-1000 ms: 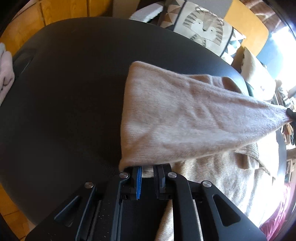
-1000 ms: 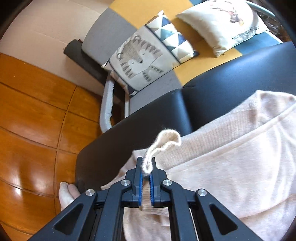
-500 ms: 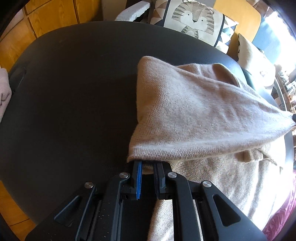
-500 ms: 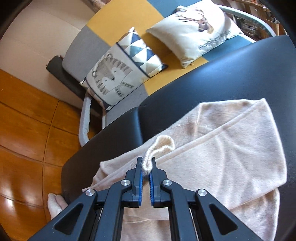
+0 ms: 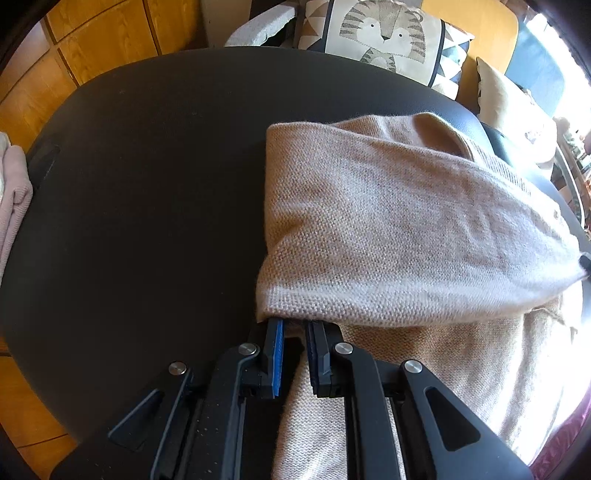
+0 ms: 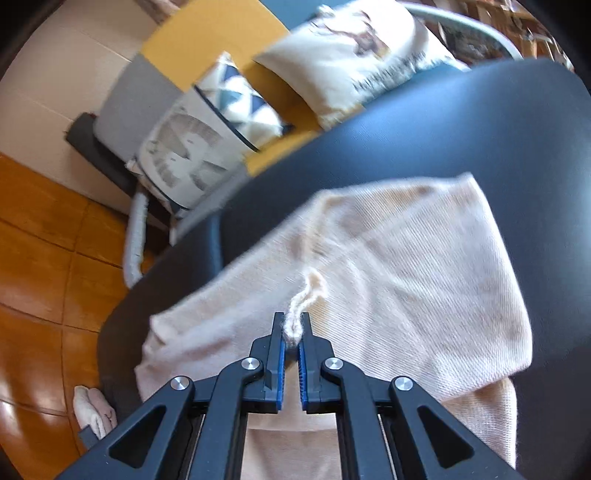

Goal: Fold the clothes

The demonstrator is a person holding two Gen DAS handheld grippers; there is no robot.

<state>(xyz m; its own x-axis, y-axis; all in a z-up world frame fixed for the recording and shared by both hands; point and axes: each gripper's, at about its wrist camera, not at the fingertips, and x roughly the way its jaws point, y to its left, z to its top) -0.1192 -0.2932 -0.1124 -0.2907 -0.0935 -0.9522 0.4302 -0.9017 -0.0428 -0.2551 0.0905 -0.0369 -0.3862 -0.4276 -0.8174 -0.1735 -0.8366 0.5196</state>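
A beige knit sweater [image 5: 406, 229] lies on a black padded table [image 5: 147, 184], with one side folded over the body. My left gripper [image 5: 294, 325] is shut on the sweater's hem corner at the near end of the fold; its fingertips are hidden under the cloth. In the right wrist view the same sweater [image 6: 406, 288] lies folded on the table [image 6: 480, 122]. My right gripper [image 6: 291, 328] is shut on a pinch of the sweater's edge, which sticks up between the blue pads [image 6: 281, 354].
A folded pink garment [image 5: 11, 192] lies at the table's left edge, also low in the right wrist view [image 6: 92, 410]. A sofa with a tiger cushion [image 5: 384, 33] and a pale pillow [image 6: 354, 48] stands behind the table. Wooden floor [image 6: 44, 277] surrounds it.
Both grippers have carried the sweater's side further over the body and lowered it. The fold now lies flatter on the sweater. Both grips are unchanged.
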